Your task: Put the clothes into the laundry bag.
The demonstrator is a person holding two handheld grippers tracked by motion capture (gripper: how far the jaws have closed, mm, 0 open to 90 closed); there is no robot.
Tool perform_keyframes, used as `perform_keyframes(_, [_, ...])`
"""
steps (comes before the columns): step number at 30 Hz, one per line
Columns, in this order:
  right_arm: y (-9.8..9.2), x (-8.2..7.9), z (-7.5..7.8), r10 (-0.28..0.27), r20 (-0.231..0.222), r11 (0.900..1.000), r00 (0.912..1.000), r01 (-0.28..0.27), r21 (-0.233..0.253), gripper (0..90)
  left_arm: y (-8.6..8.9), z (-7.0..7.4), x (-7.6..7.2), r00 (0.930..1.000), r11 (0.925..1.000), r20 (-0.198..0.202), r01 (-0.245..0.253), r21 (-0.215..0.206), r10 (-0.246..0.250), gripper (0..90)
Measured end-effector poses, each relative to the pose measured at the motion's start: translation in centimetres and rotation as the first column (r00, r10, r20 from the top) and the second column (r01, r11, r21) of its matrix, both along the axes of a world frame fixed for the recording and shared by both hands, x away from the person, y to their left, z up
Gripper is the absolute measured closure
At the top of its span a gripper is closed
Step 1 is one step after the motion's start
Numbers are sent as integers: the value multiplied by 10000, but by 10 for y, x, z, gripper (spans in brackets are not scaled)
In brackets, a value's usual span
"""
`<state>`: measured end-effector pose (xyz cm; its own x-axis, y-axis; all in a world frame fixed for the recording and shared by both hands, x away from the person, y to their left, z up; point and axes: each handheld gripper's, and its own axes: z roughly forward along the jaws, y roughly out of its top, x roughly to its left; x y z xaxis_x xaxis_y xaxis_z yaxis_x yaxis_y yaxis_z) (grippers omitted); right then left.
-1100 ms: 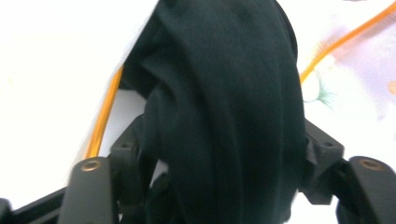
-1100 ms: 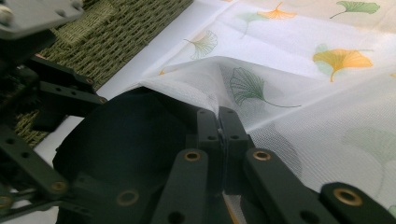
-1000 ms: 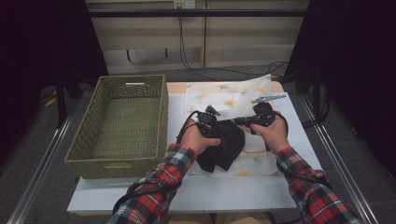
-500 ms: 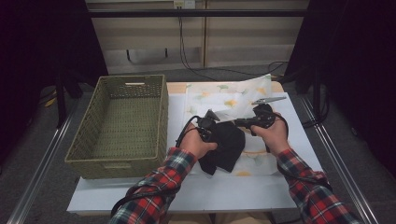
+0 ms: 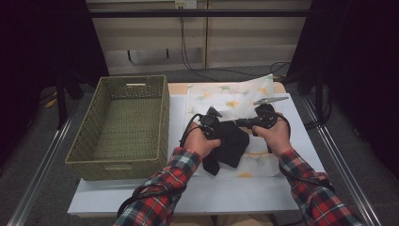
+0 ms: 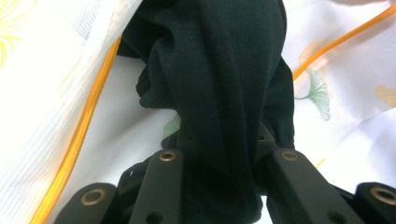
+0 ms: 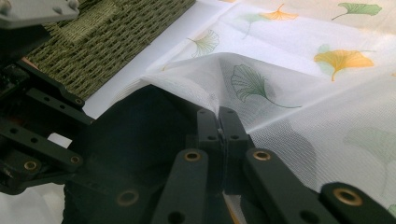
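A black cloth [image 5: 230, 143] is held just right of the high view's centre, over a white leaf-printed sheet [image 5: 230, 99] on the table [image 5: 226, 193]. The left gripper [image 5: 211, 123] is clamped on the cloth's left side, fabric bunched between its jaws; the right gripper [image 5: 244, 123] is pinched shut on its upper right edge. A woven basket [image 5: 117, 162] is seen at the left

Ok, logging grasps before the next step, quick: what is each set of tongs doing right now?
Left tongs: shut on the black cloth.
Right tongs: shut on the edge of the ginkgo-print mesh bag.
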<state>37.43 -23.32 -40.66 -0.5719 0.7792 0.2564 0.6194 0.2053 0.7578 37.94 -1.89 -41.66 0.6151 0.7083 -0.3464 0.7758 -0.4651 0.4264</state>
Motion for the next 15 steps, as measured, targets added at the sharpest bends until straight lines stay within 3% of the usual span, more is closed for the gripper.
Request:
perform_keyframes(5, [0,0,1,18,57,10000,10000,-18,0,897,0,1,5,9994,9986,98,-336,-398,340,738])
perform_keyframes(7, [0,0,1,-2,57,10000,10000,1,29,898,-1,1,6,9983,9975,196,-543,-447,552,738])
perform_keyframes(11, [0,0,3,17,76,10000,10000,-17,42,898,-3,3,7,9968,9981,617,-484,-372,506,738])
perform_keyframes(15, [0,0,4,-1,108,10000,9999,0,42,898,-4,4,8,9942,9959,784,-688,-585,733,735])
